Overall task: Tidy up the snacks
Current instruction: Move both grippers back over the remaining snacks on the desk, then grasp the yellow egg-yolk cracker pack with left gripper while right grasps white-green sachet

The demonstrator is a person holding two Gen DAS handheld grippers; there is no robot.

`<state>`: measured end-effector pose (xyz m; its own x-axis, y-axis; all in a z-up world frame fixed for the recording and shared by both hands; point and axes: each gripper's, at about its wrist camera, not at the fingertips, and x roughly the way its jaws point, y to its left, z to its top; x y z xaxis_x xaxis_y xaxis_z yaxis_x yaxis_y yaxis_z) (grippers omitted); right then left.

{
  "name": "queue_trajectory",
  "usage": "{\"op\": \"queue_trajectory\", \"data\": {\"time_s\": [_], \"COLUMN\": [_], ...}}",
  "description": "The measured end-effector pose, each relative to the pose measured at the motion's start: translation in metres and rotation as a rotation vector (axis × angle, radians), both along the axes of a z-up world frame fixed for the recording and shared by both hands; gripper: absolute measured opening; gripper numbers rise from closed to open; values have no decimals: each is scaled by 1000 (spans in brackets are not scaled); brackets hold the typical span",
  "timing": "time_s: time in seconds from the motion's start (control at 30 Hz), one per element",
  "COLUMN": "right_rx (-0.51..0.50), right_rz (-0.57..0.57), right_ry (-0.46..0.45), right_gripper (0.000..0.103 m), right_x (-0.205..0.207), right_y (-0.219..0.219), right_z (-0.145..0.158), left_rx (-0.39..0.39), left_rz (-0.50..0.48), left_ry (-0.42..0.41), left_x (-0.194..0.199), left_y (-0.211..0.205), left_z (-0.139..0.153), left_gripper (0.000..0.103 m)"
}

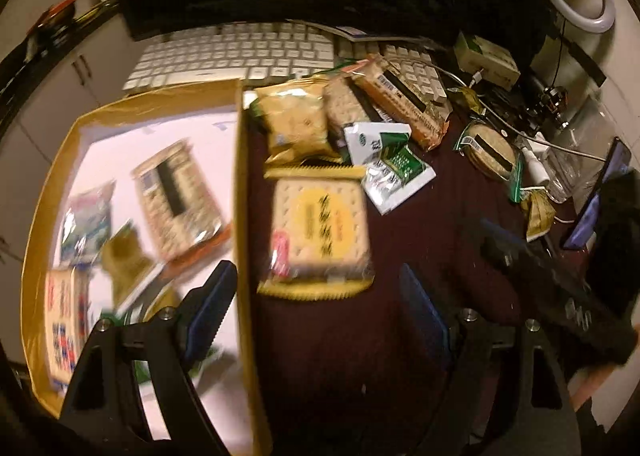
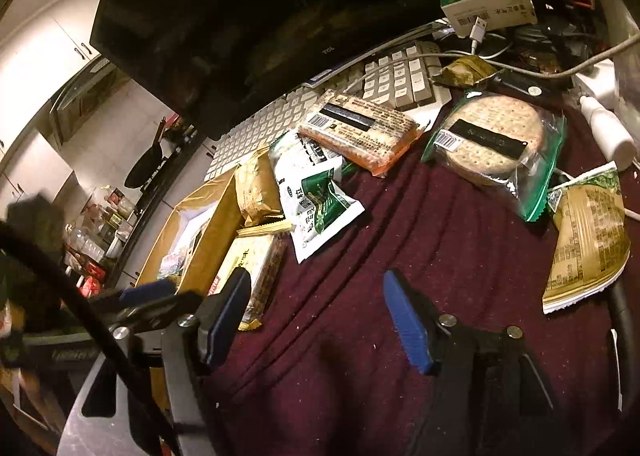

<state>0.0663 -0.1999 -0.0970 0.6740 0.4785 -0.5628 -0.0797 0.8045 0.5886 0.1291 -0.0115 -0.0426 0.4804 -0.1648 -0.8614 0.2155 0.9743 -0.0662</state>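
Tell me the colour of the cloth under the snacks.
Dark maroon; the cloth shows best in the right wrist view.

Left gripper (image 1: pixel 316 308): black angular frame with triangular cut-outs, two blue ridged finger pads (image 1: pixel 210 312), round silver screw heads at the finger bases. Right gripper (image 2: pixel 316 316): same black frame, blue ridged pads (image 2: pixel 406 322), silver screws; a black cable curves past its left side.

Matt maroon cloth (image 2: pixel 420 216) (lint-flecked); glossy plastic snack wrappers (image 2: pixel 320 200); cardboard box (image 1: pixel 240 184)
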Motion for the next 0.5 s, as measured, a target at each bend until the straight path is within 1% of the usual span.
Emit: {"op": "queue_trajectory", "data": {"time_s": [0.13, 0.23, 0.37, 0.43, 0.47, 0.5], "right_rx": [11, 11, 22, 25, 25, 23], "right_rz": [5, -9, -20, -19, -19, -19], "right_ry": [-1, -1, 2, 4, 5, 6], "right_gripper": [70, 69, 69, 69, 69, 69], "right_x": [0, 0, 0, 0, 0, 0], "right_y": [-2, -4, -7, -7, -6, -6], "right_z": [-1, -1, -2, -3, -3, -3], "left_rx": [23, 45, 40, 65, 67, 78], "left_rz": [-31, -57, -63, -57, -57, -56], "left_ry": [47, 75, 129, 137, 159, 148], "left_x": [27, 40, 55, 61, 64, 63], "left_y": [-11, -20, -24, -25, -25, -26], "left_z": [-9, -13, -21, -25, -28, -28], "left_gripper": [83, 83, 83, 82, 82, 76]}}
